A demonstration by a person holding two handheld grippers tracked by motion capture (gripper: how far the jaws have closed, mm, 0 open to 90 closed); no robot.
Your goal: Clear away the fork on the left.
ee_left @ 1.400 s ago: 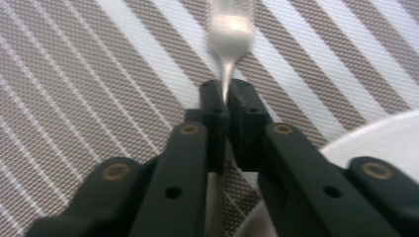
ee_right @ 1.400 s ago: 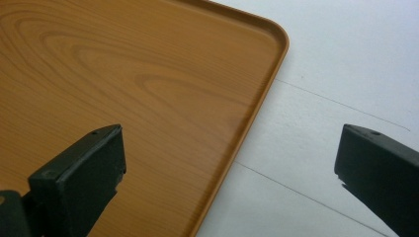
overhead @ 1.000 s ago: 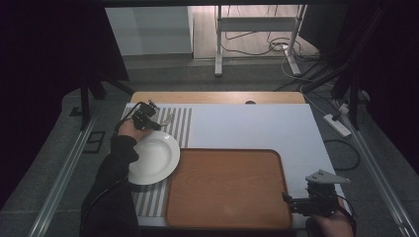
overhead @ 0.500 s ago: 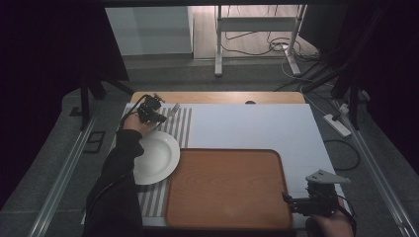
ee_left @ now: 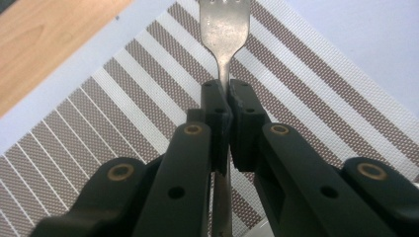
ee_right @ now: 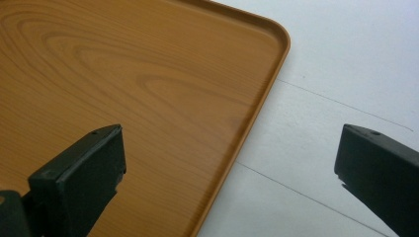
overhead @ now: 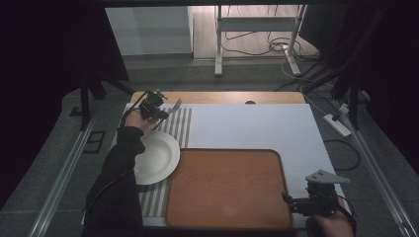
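Steel glints between the black jaws of the left gripper (ee_left: 225, 106) — they are clamped tight on the neck of a fork (ee_left: 223, 29), whose tines point away from the camera, over the striped placemat (ee_left: 123, 103) that lies below. In the high view the same left gripper (overhead: 157, 112) sits over the far-left corner of the counter (overhead: 247, 123), with the fork (overhead: 174, 105) sticking out toward the right, above the far end of the placemat (overhead: 179, 126). A white plate (overhead: 155, 157) rests on the placemat nearer the person, well short of the fork, and the wooden tray (overhead: 227, 190) lies just beside the plate on its right.

The right gripper (overhead: 291, 201) waits at the near-right corner, by the tray's edge. In the right gripper view its jaws stand wide apart with nothing between them; the tray's rim (ee_right: 257, 113) and bare white counter (ee_right: 346, 59) show in the gap.

My reading is that the step in hand is carrying the fork — it looks lifted clear of the mat, gripped and ready to be placed. Where it is meant to go cannot be told for sure; beside the plate or onto the tray both seem likely. Either way, the next move calls for a level swing toward the near side, keeping the tines clear of the plate's rim, then a gentle lowering until the fork lies flat before the jaws let go. The grip is narrow, on a slim neck, so a twist of the fork is the thing to watch.
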